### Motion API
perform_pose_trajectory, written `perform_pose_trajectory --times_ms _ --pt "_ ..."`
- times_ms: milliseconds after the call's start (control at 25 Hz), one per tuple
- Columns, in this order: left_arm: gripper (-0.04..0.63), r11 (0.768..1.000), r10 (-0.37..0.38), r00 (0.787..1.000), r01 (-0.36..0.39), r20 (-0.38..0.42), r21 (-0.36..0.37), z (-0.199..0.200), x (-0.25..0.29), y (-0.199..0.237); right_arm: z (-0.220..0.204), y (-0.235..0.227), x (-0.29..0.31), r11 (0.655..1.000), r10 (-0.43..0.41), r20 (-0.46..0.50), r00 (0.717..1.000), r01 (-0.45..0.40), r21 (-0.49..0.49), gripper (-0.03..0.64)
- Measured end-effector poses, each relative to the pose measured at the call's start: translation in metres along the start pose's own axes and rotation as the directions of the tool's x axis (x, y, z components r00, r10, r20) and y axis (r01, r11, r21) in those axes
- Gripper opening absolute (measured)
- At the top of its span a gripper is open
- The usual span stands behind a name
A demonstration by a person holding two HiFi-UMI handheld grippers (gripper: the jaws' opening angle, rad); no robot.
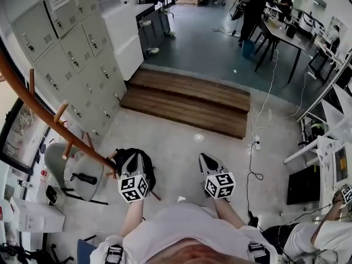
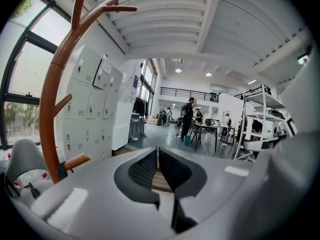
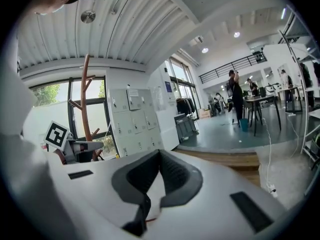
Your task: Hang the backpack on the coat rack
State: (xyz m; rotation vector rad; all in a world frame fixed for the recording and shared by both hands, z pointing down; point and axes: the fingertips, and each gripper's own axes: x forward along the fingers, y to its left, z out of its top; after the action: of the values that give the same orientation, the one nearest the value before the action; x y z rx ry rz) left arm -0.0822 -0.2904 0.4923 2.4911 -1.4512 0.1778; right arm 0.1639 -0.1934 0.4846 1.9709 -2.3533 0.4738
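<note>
Head view: left claw (image 1: 135, 157), closed empty, above the backpack (image 1: 149, 175) at the coat rack (image 1: 44, 114); right claw (image 1: 203, 157) likewise closed, alongside.

At our left we find the coat rack (image 1: 82, 149), lockers (image 1: 71, 54) behind it, the backpack (image 1: 150, 175) against its lower part; ahead lies a wooden step (image 1: 187, 100).

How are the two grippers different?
The left gripper is beside the coat rack; the right gripper is away from it, over the floor. In the head view the black backpack shows behind the left gripper, not the right gripper. Both are shut and empty.
</note>
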Motion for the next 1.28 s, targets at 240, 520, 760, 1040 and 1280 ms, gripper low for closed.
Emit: perform_pose_trajectory --times_ms 240,520,760,1040,1280 --pt "0.012 0.998 -0.065 0.993 0.062 0.099 0.032 0.024 -0.003 -0.028 0.025 -0.018 -0.008 0.998 -0.062 0.038 0.997 0.063 -0.02 0.008" --pt "0.012 0.994 -0.101 0.97 0.089 0.221 0.062 0.033 -0.016 -0.046 0.039 -0.033 -0.017 0.991 -0.114 0.097 0.989 0.12 -0.06 0.008" --pt "0.011 0.991 -0.123 0.971 0.111 0.205 0.069 0.028 -0.013 -0.057 0.041 -0.036 -0.021 0.99 -0.124 0.107 0.987 0.13 -0.056 0.008" --pt "0.012 0.991 -0.115 0.976 0.101 0.182 0.084 0.023 -0.01 -0.053 0.035 -0.041 -0.022 0.987 -0.14 0.099 0.985 0.146 -0.06 0.008" --pt "0.012 0.992 -0.108 0.979 0.095 0.175 0.083 0.022 -0.009 -0.049 0.032 -0.041 -0.021 0.987 -0.145 0.093 0.985 0.15 -0.053 0.008"
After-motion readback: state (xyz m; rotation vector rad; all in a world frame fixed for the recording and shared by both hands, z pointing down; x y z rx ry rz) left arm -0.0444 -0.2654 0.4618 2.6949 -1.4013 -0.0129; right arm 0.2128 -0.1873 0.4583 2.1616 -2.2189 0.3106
